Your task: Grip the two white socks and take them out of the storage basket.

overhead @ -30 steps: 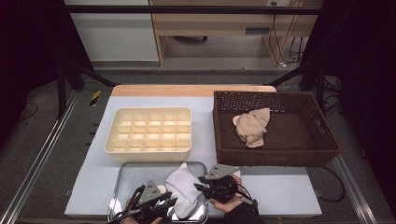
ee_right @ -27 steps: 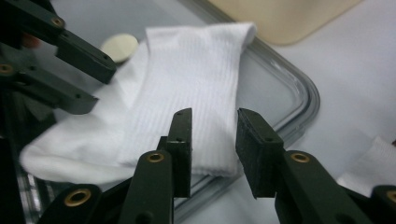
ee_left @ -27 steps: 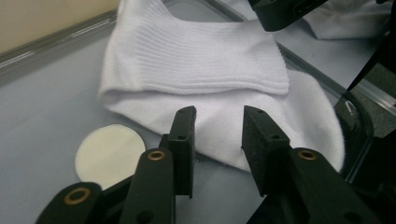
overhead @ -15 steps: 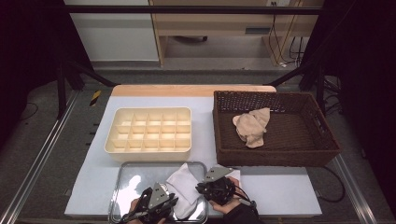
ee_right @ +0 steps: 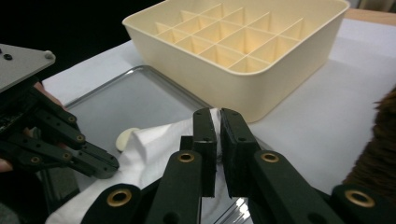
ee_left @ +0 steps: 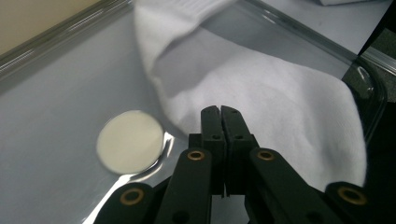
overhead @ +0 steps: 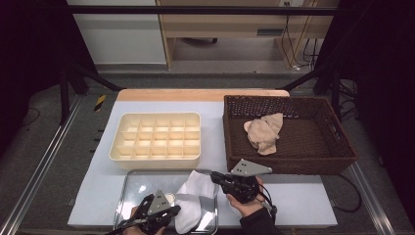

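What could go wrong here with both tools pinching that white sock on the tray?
1. The left tool and right tool each pinch just an edge of the white sock; it may slip free when lifted.
2. A small pale disc lies on the metal tray beside the sock and could get dragged along.

Readable text: none in any view
Tray (overhead: 128,196), sock (overhead: 192,204), divided box (overhead: 156,155), basket (overhead: 293,165): no labels or numbers
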A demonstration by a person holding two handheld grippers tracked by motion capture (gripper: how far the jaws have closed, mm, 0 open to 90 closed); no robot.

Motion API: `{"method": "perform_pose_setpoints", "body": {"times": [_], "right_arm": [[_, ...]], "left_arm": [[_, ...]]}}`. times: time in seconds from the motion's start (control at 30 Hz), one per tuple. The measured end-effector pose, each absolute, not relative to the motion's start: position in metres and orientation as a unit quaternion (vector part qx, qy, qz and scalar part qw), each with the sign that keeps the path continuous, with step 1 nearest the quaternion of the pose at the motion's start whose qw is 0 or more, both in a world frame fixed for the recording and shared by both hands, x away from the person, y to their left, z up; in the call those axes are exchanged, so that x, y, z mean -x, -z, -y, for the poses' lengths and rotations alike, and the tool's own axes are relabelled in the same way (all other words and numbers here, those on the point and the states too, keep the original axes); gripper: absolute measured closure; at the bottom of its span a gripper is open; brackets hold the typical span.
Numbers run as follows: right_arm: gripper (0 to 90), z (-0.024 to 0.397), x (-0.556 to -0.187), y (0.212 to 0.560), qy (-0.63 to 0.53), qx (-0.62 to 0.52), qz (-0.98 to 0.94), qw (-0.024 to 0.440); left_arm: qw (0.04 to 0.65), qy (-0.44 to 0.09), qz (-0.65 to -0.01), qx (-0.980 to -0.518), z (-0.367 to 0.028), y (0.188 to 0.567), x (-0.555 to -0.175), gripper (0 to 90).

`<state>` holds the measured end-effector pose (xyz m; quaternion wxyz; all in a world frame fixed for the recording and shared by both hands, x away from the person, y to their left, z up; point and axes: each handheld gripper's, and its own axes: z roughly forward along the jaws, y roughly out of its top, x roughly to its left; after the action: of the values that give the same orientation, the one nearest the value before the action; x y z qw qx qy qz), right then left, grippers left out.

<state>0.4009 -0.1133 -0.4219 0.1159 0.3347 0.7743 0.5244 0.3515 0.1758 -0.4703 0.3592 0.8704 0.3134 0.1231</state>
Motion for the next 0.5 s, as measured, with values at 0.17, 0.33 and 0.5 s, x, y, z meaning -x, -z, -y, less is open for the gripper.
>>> {"method": "perform_pose_setpoints", "body": {"times": [0.17, 0.33, 0.5], "right_arm": [[85.3, 0.112, -0.403, 0.425, -0.494, -0.351, -0.783, 0.138], [85.1, 0.106, -0.407, 0.432, -0.475, -0.353, -0.796, 0.129], [85.2, 0.101, -0.403, 0.430, -0.480, -0.343, -0.799, 0.115]], "left_arm": [[0.346, -0.134, -0.315, -0.873, -0.191, 0.468, -0.360, 88.2], [0.349, -0.142, -0.325, -0.868, -0.195, 0.467, -0.364, 87.3], [0.362, -0.167, -0.335, -0.854, -0.195, 0.464, -0.364, 81.6]]}}
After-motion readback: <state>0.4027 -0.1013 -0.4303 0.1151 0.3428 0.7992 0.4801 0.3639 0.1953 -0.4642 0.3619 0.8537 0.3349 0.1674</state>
